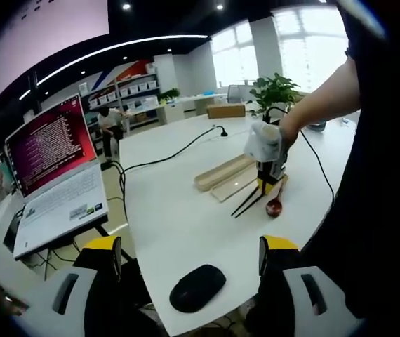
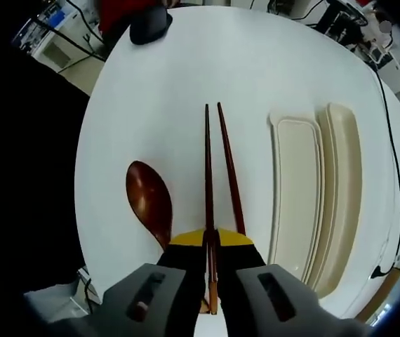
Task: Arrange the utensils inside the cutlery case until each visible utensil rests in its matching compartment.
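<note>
The right gripper [image 2: 211,246] is clamping its jaws on a pair of dark wooden chopsticks [image 2: 209,182], one stick pinched between them, their long axis running straight out from the jaws across the white table [image 2: 186,77]. The open cutlery case [image 2: 298,189] is lying just beside the sticks, parallel to them, so the move looks like a short sideways carry. A wooden spoon [image 2: 149,200] is resting on the other side. The left gripper [image 1: 189,260] is hovering open and empty, well apart, above a black mouse [image 1: 197,287].
</note>
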`<control>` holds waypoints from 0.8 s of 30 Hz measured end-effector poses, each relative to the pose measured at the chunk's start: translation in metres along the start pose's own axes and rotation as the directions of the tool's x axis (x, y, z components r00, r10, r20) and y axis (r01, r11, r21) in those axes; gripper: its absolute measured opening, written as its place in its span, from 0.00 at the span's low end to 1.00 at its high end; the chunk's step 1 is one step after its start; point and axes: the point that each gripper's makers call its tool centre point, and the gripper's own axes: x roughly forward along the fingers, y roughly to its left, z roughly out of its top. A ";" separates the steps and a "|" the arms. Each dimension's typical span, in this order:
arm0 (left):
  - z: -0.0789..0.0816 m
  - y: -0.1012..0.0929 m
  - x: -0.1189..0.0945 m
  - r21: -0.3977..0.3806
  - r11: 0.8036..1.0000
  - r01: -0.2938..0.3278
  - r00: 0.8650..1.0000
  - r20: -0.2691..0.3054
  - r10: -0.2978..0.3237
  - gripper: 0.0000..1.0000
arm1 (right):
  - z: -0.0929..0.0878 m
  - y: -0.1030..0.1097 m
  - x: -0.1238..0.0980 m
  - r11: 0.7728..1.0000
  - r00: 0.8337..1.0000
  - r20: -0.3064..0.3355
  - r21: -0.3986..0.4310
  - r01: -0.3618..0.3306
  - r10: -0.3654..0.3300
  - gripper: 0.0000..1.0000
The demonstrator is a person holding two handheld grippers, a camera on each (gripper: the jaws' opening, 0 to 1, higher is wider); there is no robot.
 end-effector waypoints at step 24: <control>0.023 0.003 0.013 0.055 0.998 -0.005 0.999 0.034 0.003 0.82 | 0.000 0.000 0.000 0.997 0.997 0.072 0.082 -0.007 0.001 0.00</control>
